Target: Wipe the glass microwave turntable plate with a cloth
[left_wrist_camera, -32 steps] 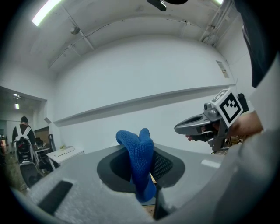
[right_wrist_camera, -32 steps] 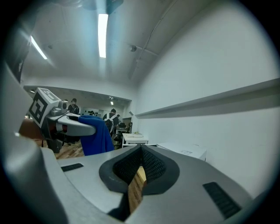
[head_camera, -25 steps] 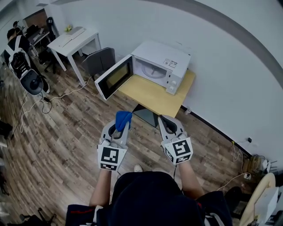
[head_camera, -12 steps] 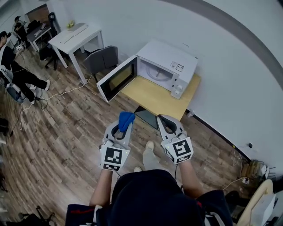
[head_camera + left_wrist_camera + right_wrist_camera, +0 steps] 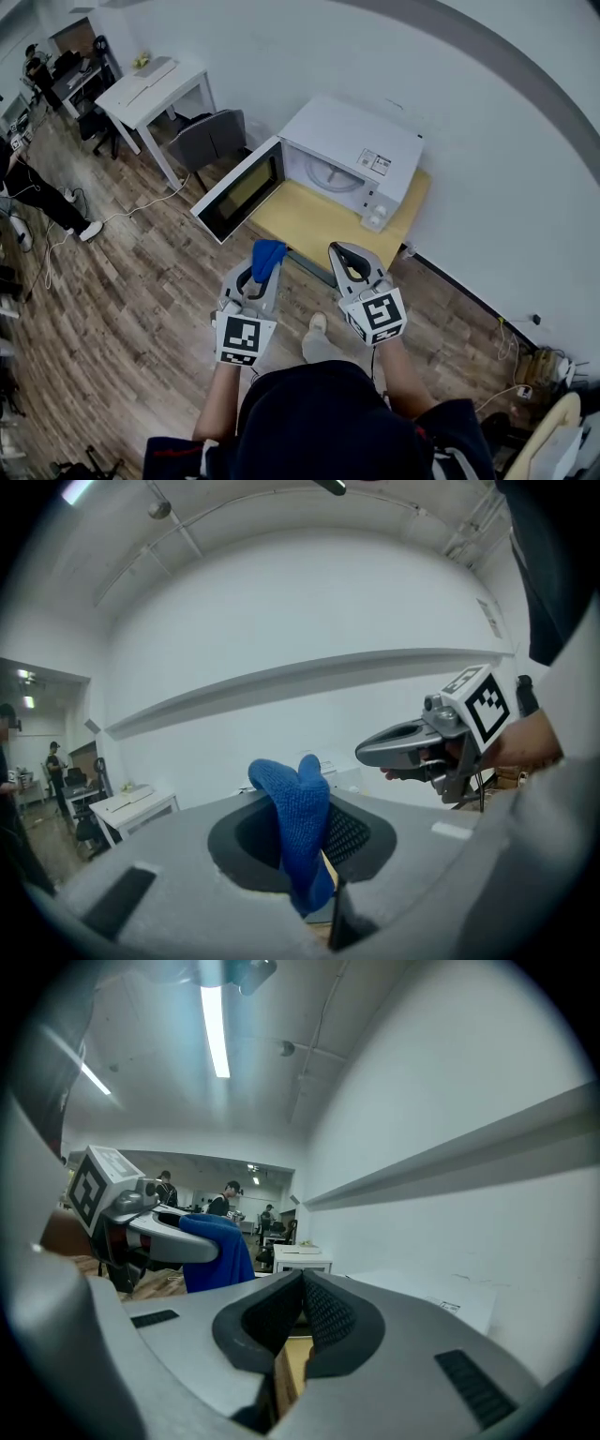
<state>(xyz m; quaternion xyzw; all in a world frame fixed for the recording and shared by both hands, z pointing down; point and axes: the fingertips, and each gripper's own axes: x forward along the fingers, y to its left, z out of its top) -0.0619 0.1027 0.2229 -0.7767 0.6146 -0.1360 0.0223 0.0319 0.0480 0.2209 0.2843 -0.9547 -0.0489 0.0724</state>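
Fingers, left gripper (image 5: 262,276): clenched on my blue cloth (image 5: 266,253), its folded end sticking up.
Fingers, right gripper (image 5: 337,251): pressed together, nothing between them.
Change: microwave (image 5: 354,141) sits nearer than a moment ago; I have walked both grippers toward its open door (image 5: 236,191).
Glass plate (image 5: 330,174): inside the cavity, untouched.
Meaning: approach only; wiping not begun.

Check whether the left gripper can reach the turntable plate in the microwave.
Probably yes: the microwave door stands open, the plate shows inside, and nothing lies between it and the left gripper, shut on the cloth.
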